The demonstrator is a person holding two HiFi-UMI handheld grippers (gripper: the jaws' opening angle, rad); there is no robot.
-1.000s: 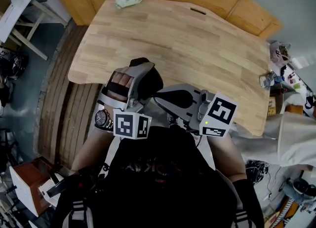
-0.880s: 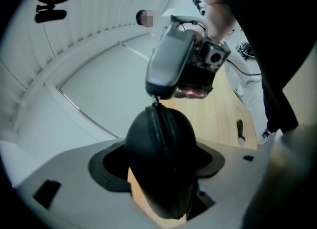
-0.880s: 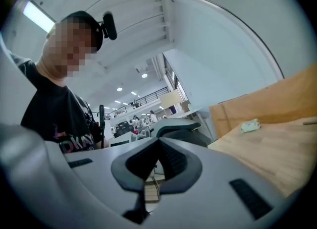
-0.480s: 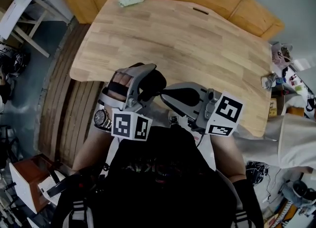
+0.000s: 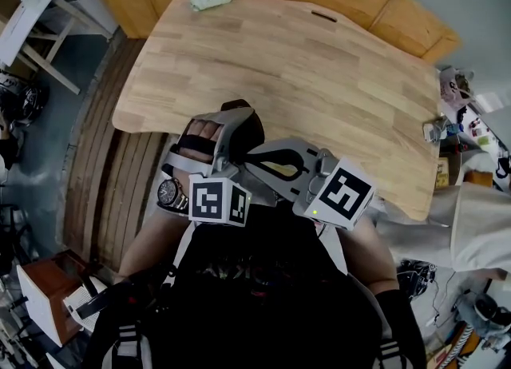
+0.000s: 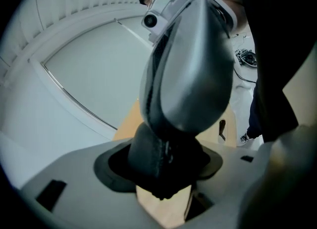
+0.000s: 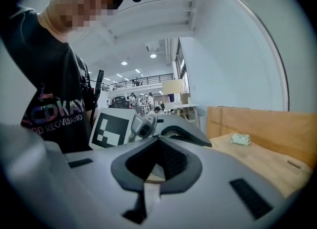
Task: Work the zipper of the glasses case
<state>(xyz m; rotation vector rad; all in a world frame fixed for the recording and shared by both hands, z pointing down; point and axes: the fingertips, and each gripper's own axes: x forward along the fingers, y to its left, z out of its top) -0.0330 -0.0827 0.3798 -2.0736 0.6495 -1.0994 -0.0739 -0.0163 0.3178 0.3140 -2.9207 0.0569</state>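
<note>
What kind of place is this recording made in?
Probably a large open workshop or laboratory hall, not a home. The right gripper view shows several people far behind, an upper-floor railing and ceiling lights. The head view shows a plain wooden table with cluttered equipment beside it.

The desk is light wood, matt, with fine grain lines. The left tool has a smooth grey plastic shell with a soft sheen. The glasses case looks black and matt, a little rough like cloth. The wristwatch is shiny metal.
</note>
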